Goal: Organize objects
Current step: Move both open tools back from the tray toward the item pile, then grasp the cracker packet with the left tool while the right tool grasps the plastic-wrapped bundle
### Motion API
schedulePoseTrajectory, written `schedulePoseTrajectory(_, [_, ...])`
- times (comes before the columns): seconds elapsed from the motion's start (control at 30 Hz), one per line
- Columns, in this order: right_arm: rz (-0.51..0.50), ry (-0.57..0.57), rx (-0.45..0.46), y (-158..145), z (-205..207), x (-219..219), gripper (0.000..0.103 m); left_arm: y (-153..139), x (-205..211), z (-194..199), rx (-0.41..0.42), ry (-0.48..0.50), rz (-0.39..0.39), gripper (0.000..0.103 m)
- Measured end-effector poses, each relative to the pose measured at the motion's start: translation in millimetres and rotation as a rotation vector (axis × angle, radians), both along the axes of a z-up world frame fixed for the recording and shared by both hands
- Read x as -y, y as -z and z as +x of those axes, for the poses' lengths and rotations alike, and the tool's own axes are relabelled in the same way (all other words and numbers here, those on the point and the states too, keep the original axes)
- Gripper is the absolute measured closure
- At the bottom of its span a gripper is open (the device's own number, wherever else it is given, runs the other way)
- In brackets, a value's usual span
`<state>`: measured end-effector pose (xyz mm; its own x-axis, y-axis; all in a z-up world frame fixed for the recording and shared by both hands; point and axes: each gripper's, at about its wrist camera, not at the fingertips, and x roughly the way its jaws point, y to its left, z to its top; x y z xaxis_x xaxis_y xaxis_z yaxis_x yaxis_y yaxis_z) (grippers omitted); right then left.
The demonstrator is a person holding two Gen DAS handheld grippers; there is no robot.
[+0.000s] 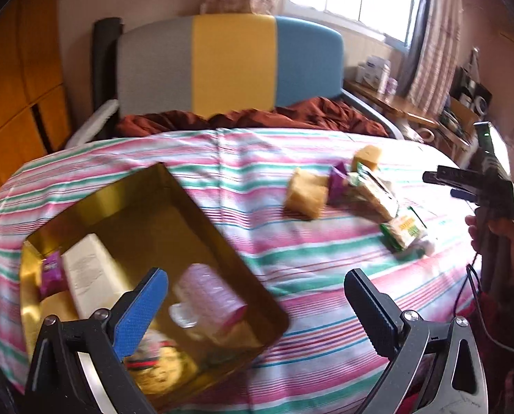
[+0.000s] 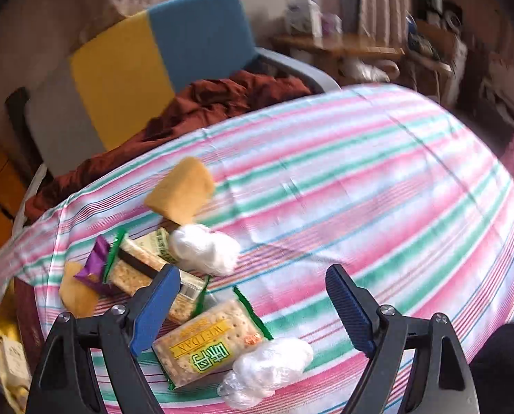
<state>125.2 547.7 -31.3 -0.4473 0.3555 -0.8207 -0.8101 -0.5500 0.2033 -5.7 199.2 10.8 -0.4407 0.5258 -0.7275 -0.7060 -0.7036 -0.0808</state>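
Both grippers hang over a bed covered by a pink, green and white striped sheet, and both are spread wide with nothing between their fingers. In the left wrist view the left gripper sits above the near right corner of a gold-coloured tin tray that rests on the sheet at the left. Its blue-padded left finger overlaps the tray's interior, while its black right finger is over bare sheet just beside the tray. Inside the tray lie a clear plastic bottle with a pink label, a cream box, a small purple packet against the far left wall, and a round yellowish packet at the near edge, partly hidden by the finger. Well apart to the right lies the loose pile, and beyond it the right gripper shows at the picture's edge, held in a hand. In the right wrist view the right gripper hovers just above the near end of that pile. A green-edged cracker packet lies between and slightly below its fingers, nearer the left one, and a crumpled clear plastic wrap touches its right end. Beyond the left finger lie a second cracker packet, a purple wrapper, another white plastic bundle and a yellow sponge. Nothing in the pile touches the pads.
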Motion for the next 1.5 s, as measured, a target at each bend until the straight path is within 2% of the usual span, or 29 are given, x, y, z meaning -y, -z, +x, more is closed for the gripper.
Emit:
schedulePoseTrajectory(0.07, [-0.07, 0.06, -0.016, 8.3, 10.9, -10.7, 0.015, 3.6, -17.1, 2.4, 0.03, 0.04, 0.001, 0.0])
schedulePoseTrajectory(0.23, [-0.11, 0.109, -0.038, 9.3, 25.2, -17.2, 0.015, 9.7, -64.8, 3.6, 0.139, 0.124, 0.02, 0.0])
schedulePoseTrajectory(0.43, [-0.152, 0.126, -0.08, 8.4, 33.3, -21.8, 0.015, 27.9, -125.6, -1.6, 0.239, 0.158, -0.02, 0.0])
schedulePoseTrajectory(0.67, [-0.165, 0.135, -0.127, 3.9, 39.9, -24.2, 0.015, 50.8, -188.6, -20.8, 0.382, 0.099, -0.043, 0.001])
schedulePoseTrajectory(0.9, [-0.184, 0.125, -0.17, 2.0, 41.1, -28.3, 0.015, 76.6, -242.6, -42.0, 0.539, -0.04, -0.026, 0.003])
schedulePoseTrajectory(1.1, [-0.213, 0.134, -0.206, 4.7, 45.0, -33.3, 0.015, 91.7, -271.8, -54.5, 0.559, -0.141, -0.042, 0.003])
schedulePoseTrajectory(1.17, [-0.218, 0.132, -0.21, 5.5, 44.9, -34.0, 0.015, 90.9, -278.7, -54.1, 0.519, -0.141, -0.053, 0.004])
schedulePoseTrajectory(1.23, [-0.226, 0.125, -0.209, 6.6, 43.8, -33.8, 0.015, 89.4, -281.2, -51.7, 0.477, -0.136, -0.075, 0.024])
schedulePoseTrajectory(1.27, [-0.23, 0.122, -0.21, 6.9, 42.9, -33.7, 0.015, 88.3, -280.5, -51.4, 0.457, -0.124, -0.08, 0.029])
schedulePoseTrajectory(1.33, [-0.229, 0.114, -0.213, 6.3, 42.2, -32.9, 0.015, 88.5, -277.8, -51.4, 0.435, -0.09, -0.085, 0.045])
schedulePoseTrajectory(1.4, [-0.227, 0.113, -0.213, 5.8, 41.9, -32.7, 0.015, 87.4, -270.0, -50.7, 0.422, -0.052, -0.078, 0.051])
schedulePoseTrajectory(1.5, [-0.238, 0.11, -0.201, 7.9, 40.0, -33.1, 0.015, 86.2, -252.3, -45.8, 0.411, -0.002, -0.086, 0.052])
